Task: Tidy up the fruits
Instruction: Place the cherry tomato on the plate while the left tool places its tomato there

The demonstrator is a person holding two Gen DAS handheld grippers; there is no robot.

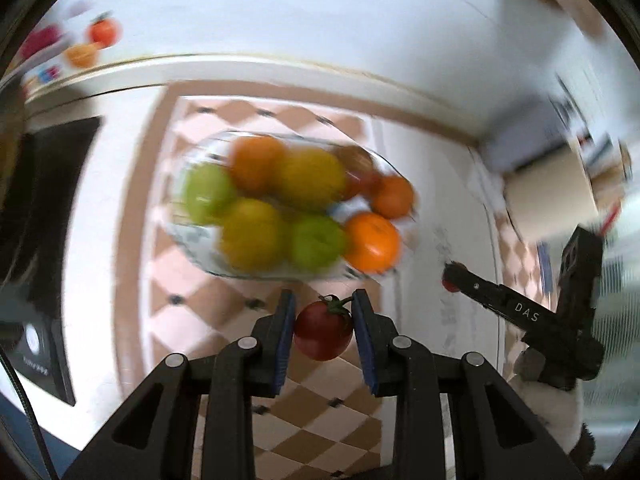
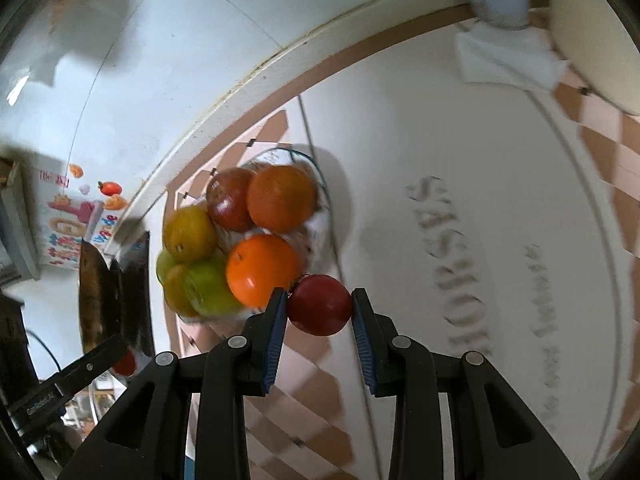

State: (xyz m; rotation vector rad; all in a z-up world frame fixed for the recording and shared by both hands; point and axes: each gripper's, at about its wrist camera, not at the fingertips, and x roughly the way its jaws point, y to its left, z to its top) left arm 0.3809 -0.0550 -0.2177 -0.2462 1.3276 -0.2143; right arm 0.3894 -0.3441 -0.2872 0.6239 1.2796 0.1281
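Surface: checkered tablecloth [image 1: 192, 300] in tan and cream is covering the table beneath both grippers; the pictures are smeared in places.
Bowl: glass bowl [image 1: 188, 236] is sitting on the cloth, holding oranges, green apples and yellowish fruit heaped close together.
Left gripper [image 1: 323, 330]: its blue pads are clamping a stemmed tomato [image 1: 322, 332], hanging above the cloth just short of the bowl's near rim.
Right gripper [image 2: 320, 310]: its pads are pinching a second red tomato [image 2: 319, 305], hovering beside the bowl next to an orange [image 2: 262, 270].
Step, as I judge it: both tomatoes are being carried toward the bowl.
Doing it well: keeping the squeeze gentle, since tomatoes bruise; bringing one in at a time; lowering into a gap between fruits before letting go, so nothing is rolling off the heap.
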